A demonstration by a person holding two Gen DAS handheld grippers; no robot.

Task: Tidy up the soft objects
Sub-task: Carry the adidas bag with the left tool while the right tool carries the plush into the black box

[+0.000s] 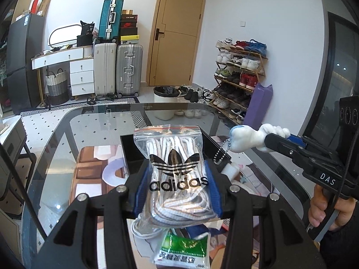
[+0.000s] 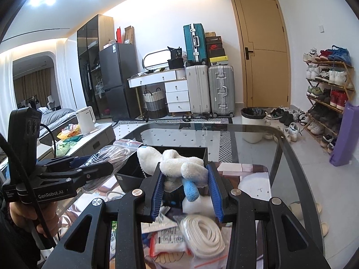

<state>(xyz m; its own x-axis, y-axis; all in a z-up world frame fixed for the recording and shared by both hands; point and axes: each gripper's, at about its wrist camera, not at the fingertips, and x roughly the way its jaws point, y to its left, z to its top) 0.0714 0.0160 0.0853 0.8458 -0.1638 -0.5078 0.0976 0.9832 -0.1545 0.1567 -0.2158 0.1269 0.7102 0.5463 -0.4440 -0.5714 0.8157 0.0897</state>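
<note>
My left gripper (image 1: 178, 179) is shut on a clear adidas zip bag of white shoelaces (image 1: 172, 157), held above the glass table over a black open box (image 1: 132, 157). My right gripper (image 2: 185, 183) is shut on a white and blue plush keychain toy (image 2: 179, 165), held over the same black box (image 2: 132, 174). In the left wrist view the plush toy (image 1: 249, 137) with its bead chain hangs at the right of the box. In the right wrist view the left gripper (image 2: 98, 163) with the lace bag (image 2: 116, 152) is at the left.
On the glass table (image 1: 56, 157) below lie a green and white packet (image 1: 184, 248), a coil of white laces (image 2: 202, 235) in a bag and other small packets. A bin (image 1: 166, 100), shoe rack (image 1: 240, 76) and suitcases stand beyond the table.
</note>
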